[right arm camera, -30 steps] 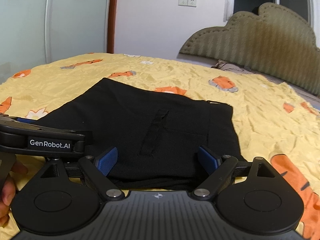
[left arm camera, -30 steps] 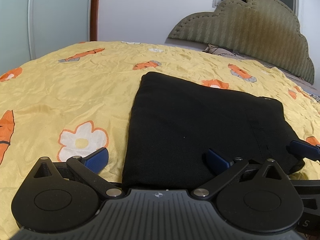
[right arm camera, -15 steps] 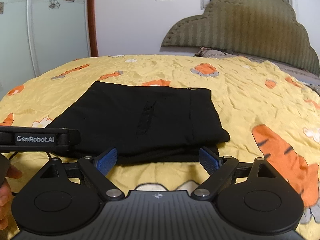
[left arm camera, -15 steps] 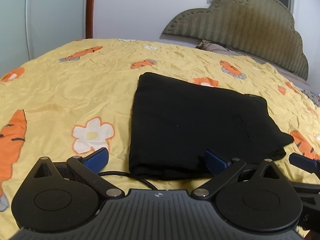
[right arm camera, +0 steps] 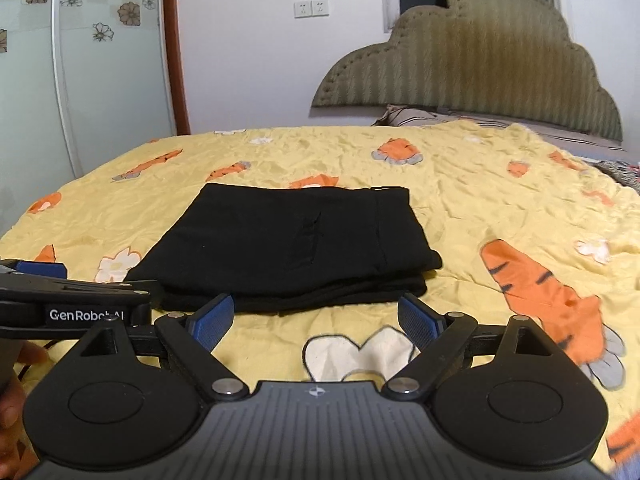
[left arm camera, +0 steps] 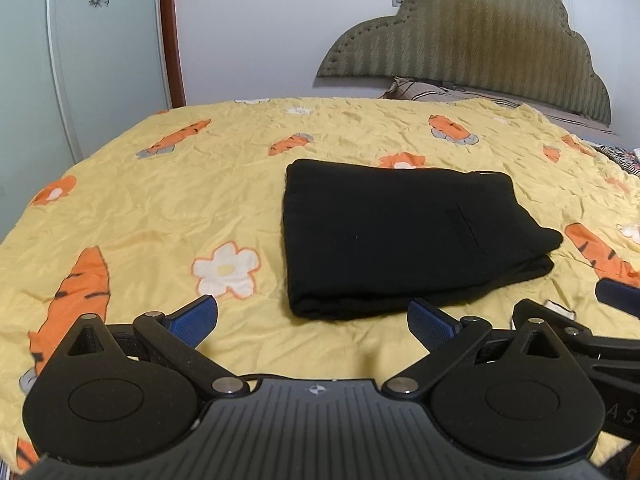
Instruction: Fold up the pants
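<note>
1. Black fabric pants (left arm camera: 400,236), folded into a flat layered rectangle, lie at frame centre on the yellow carrot-and-flower print bedspread (left arm camera: 160,208).
2. Left gripper (left arm camera: 312,320): blue-padded fingers spread wide apart, empty, low in frame just short of the pants' near edge.
3. Right gripper (right arm camera: 316,318): fingers likewise apart, holding nothing, just in front of the pants' near edge.
4. Olive ribbed scalloped headboard (right arm camera: 472,60) at upper right; frosted glass door with flower decals (right arm camera: 80,60) at upper left.
</note>
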Motion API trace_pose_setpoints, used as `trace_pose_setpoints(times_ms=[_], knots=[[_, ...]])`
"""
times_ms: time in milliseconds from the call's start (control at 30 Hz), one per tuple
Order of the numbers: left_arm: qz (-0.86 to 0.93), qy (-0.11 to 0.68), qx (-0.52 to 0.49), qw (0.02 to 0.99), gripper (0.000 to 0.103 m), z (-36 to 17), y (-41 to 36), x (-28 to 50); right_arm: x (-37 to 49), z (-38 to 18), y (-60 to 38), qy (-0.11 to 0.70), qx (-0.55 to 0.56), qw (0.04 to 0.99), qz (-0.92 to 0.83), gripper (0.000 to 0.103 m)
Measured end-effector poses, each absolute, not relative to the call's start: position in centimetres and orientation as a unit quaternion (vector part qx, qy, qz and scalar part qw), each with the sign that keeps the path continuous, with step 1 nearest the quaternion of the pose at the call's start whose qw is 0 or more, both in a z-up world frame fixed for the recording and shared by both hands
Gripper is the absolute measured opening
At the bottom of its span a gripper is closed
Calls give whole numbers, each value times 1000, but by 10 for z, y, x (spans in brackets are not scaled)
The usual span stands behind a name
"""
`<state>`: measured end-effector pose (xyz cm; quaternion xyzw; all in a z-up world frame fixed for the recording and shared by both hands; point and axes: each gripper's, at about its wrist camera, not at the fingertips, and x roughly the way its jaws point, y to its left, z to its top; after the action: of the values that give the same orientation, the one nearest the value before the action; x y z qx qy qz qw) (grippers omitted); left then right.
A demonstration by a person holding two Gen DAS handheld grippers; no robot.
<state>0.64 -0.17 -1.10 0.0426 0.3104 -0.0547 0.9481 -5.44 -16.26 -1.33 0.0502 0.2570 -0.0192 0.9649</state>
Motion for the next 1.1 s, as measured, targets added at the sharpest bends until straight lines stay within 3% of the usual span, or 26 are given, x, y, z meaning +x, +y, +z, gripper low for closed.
trace_pose_setpoints(times_ms=[133, 367, 600, 1100], knots=[[-68, 326, 19, 943, 103, -16, 6, 1, -70, -14, -164, 252, 73, 964, -30, 102], [-51, 336, 3, 940, 102, -43, 10, 19, -51, -27, -161, 187, -26, 981, -55, 102], [-46, 326, 29, 944, 103, -67, 4, 22, -27, -68, -169, 248, 6, 967, -66, 102], [-45, 310, 31, 949, 103, -72, 2, 20, -27, -76, -167, 257, 19, 965, -44, 102]])
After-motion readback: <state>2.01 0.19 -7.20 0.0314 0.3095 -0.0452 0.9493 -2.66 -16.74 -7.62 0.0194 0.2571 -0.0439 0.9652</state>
